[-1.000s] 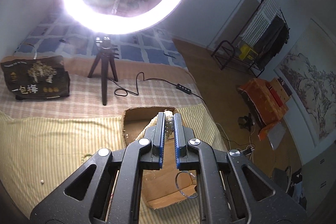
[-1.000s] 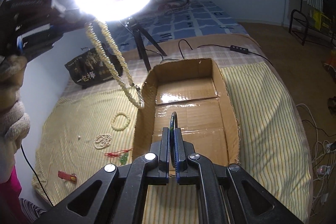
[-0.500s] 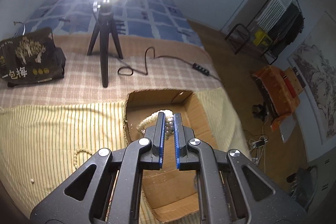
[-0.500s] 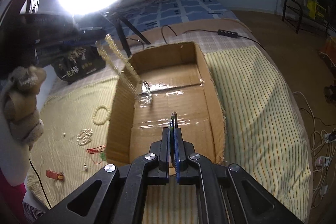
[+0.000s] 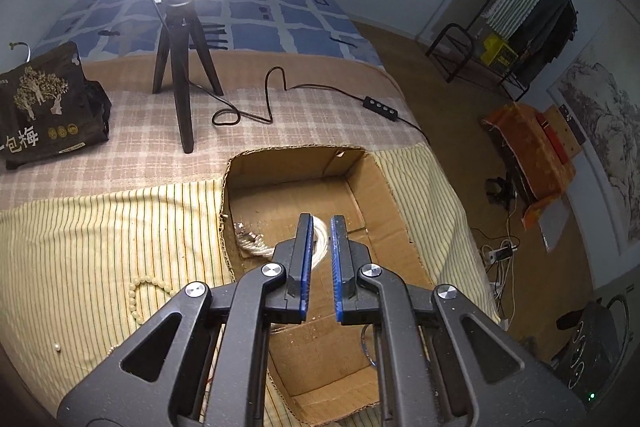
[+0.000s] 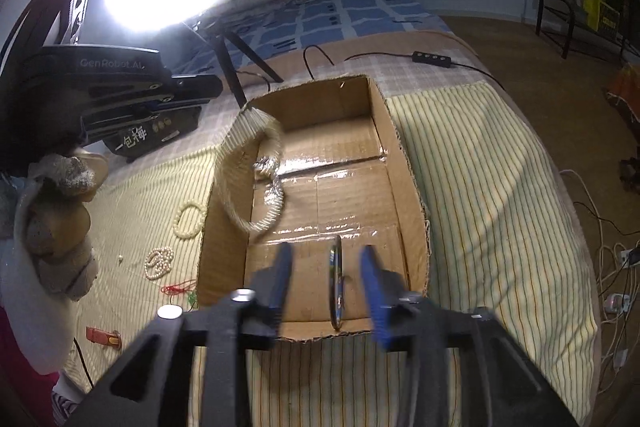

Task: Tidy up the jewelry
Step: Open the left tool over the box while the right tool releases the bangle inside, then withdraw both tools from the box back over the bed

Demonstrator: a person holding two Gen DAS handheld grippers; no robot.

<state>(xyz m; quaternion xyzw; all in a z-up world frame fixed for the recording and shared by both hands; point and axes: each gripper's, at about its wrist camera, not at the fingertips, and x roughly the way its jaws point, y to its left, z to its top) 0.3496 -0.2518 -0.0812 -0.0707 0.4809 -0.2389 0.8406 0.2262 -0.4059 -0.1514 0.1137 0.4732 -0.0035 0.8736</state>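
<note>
An open cardboard box [image 6: 332, 95] lies on the yellow striped cloth. My right gripper [image 6: 326, 251] hangs over the box's near end. Its jaws are opening, and a dark bangle [image 6: 336, 287] stands on edge between them, clear of both pads. My left gripper [image 5: 320, 223] is shut on a long pearl necklace [image 5: 250, 241], whose lower end with the clasp rests on the box [image 5: 376, 187] floor. In the right wrist view the left gripper [image 6: 192, 91] is at the upper left, with the necklace [image 6: 240, 195] drooping, blurred, over the box's left wall.
Left of the box on the cloth lie a bead bracelet [image 6: 191, 219], a bundled pearl strand [image 6: 159, 262], a red cord with a green pendant [image 6: 182, 289] and a red clip [image 6: 102, 335]. Behind the box stand a ring light tripod [image 5: 180, 67], its cable and a black bag [image 5: 48, 107].
The left gripper came down and the necklace's lower end settled into the box. The right jaws went from shut on the bangle to apart, leaving it loose between them.
</note>
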